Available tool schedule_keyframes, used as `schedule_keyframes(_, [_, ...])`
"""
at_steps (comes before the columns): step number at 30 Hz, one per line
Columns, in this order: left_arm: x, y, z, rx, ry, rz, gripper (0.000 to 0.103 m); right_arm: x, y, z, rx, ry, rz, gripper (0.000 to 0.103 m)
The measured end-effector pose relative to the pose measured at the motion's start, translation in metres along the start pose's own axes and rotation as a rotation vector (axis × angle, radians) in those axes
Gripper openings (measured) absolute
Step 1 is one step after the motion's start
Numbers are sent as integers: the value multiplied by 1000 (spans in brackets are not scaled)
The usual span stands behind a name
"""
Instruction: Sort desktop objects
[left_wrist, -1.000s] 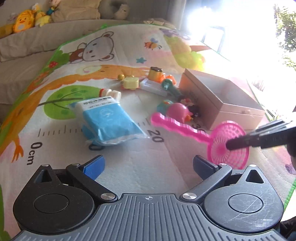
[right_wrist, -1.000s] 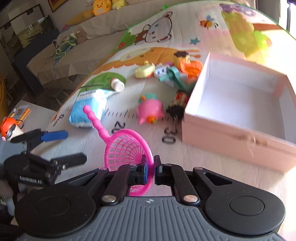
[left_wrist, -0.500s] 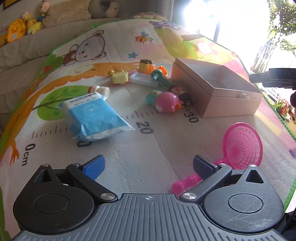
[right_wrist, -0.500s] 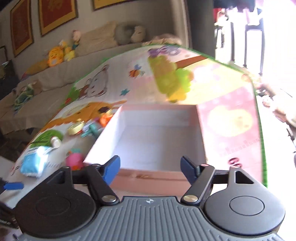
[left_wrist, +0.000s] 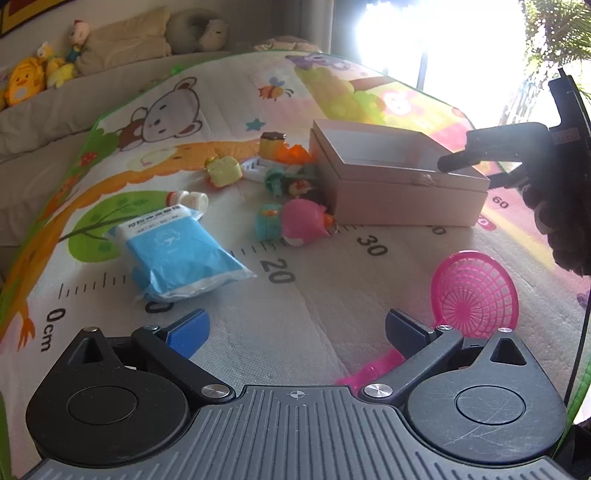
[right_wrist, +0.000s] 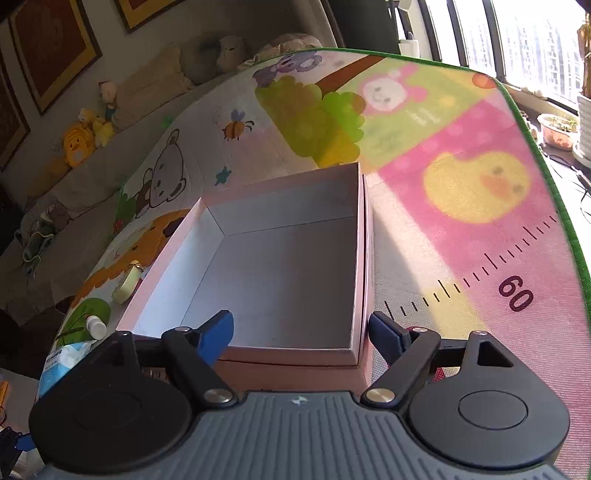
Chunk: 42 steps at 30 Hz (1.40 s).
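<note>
Left claw (left_wrist: 295, 328) low over the cartoon-printed play mat (left_wrist: 325, 332), blue-padded fingers spread wide, nothing between them. Just beside its right finger, flat on the mat: pink plastic net scoop (left_wrist: 474, 297), round mesh head to the right of that finger, handle running back under the finger's linkage. Ahead and left of the left claw, near the printed ruler marks: blue-and-white soft refill pouch with white cap (left_wrist: 177, 251). Beyond that, near the ruler's middle: round pink toy figure (left_wrist: 303, 223), touching a small teal toy at its left side. Further on, against the box's left wall: cluster of small toys, among them a pale yellow block toy (left_wrist: 223, 170), an orange-and-yellow toy (left_wrist: 282, 149) and a green piece; details too small to tell.

Right of that cluster: open pale pink cardboard box (left_wrist: 406, 199), nothing seen inside. Right claw (right_wrist: 301, 332) hovering over the box's near edge, jaws opening and wide apart, nothing between them. Left finger over the box's inner floor, right finger just outside the right wall (right_wrist: 364, 266). Scoop well apart from this claw, seen only in the left wrist view. In that view, right claw's dark finger (left_wrist: 491, 147) reaching over the box's far right corner.

Far back: beige sofa with yellow plush toys (left_wrist: 22, 83); bright window to the right.
</note>
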<state>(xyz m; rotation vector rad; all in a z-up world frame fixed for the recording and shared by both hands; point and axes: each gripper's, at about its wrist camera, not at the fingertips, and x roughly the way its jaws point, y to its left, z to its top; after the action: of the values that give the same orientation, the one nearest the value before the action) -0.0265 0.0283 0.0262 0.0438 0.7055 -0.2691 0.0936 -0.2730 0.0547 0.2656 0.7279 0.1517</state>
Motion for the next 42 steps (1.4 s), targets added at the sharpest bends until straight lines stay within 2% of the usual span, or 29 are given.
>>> schedule_keyframes(3, [-4, -9, -6, 70, 18, -73, 103, -28, 25, -10, -176, -97, -9, 83])
schedule_keyframes(6, [-1, -23, -11, 166, 36, -104, 103, -47, 46, -22, -334, -106, 45, 83])
schedule_keyframes(8, [7, -32, -12, 227, 45, -52, 103, -54, 56, -31, -405, -90, 46, 82])
schedule_keyframes(11, [13, -29, -2, 250, 21, 55, 103, -52, 61, -43, -450, -38, 30, 73])
schedule_keyframes(15, [16, -4, 17, 197, -20, 220, 103, -44, 61, -62, -470, 71, 67, 72])
schedule_keyframes(18, [14, 18, 22, 125, -28, 291, 103, -42, 69, -80, -517, 151, 132, 72])
schedule_keyframes(21, [5, 38, 22, 38, -34, 296, 103, -50, 81, -89, -569, 182, 211, 73])
schedule_keyframes(22, [2, 44, 21, 4, -32, 292, 103, -54, 84, -89, -579, 176, 228, 76])
schedule_keyframes(24, [-1, 53, 17, -59, -16, 279, 103, -65, 92, -88, -609, 148, 273, 90])
schedule_keyframes(26, [2, 60, 13, -104, 18, 261, 103, -71, 104, -91, -684, 129, 309, 100])
schedule_keyframes(27, [4, 61, 13, -113, 34, 253, 103, -71, 111, -95, -735, 128, 315, 101])
schedule_keyframes(31, [7, 57, 15, -139, 46, 219, 103, -52, 131, -113, -918, 152, 265, 101])
schedule_keyframes(34, [9, 57, 27, -174, 30, 214, 103, -32, 131, -110, -891, 219, 252, 97])
schedule_keyframes(36, [14, 57, 36, -196, 31, 237, 103, -26, 128, -107, -861, 249, 252, 84])
schedule_keyframes(42, [44, 59, 49, -176, 80, 294, 103, -40, 120, -112, -828, 220, 241, 84])
